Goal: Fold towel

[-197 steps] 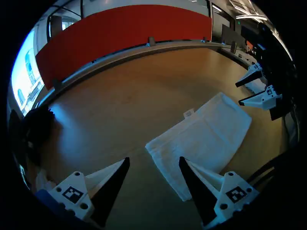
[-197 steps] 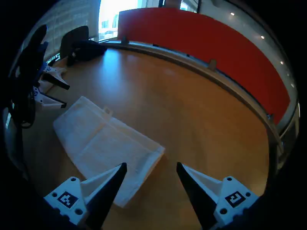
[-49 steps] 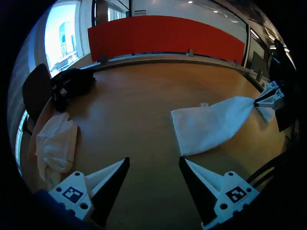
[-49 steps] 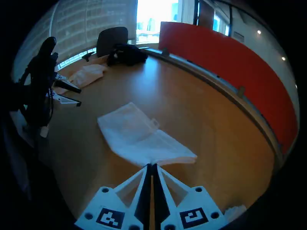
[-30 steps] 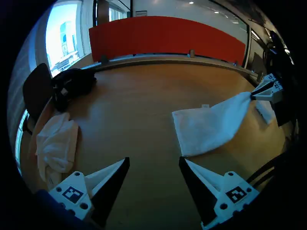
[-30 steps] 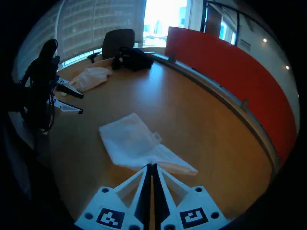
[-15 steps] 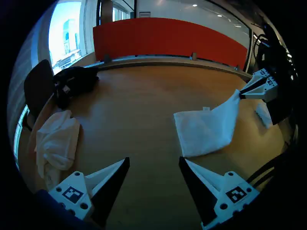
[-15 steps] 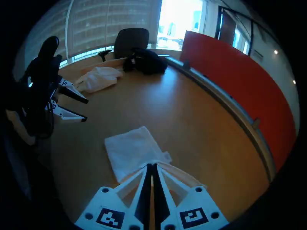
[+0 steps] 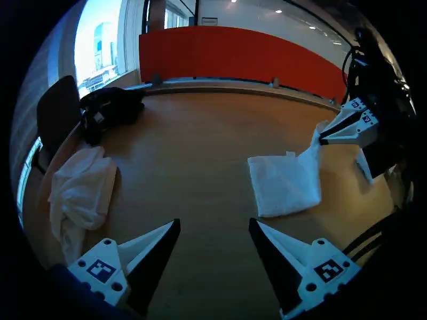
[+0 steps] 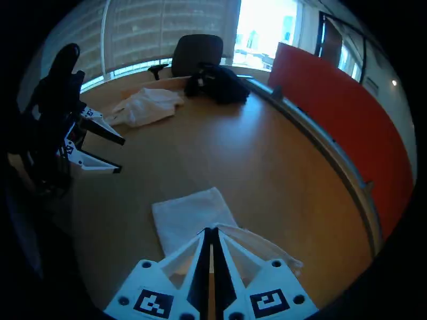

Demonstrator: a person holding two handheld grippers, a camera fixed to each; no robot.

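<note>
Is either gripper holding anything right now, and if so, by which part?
The right gripper is shut on the towel, pinching its lifted end. The left gripper is open and holds nothing.

- tabletop [image 9: 203,138] — light wood, with a grey rail along its curved far edge
- red partition [image 9: 240,53] — stands just behind that rail
- black bag [image 9: 109,109] — slumped on the tabletop at the window-side corner
- dark chair [image 9: 53,114] — at the tabletop edge, right behind the bag
- crumpled white cloth [image 9: 80,186] — heaped close beside the bag; contact unclear
- windows [image 9: 101,48] bright; slatted blinds [image 10: 160,32] beside them
- ceiling spotlights [image 9: 276,10] lit
</note>
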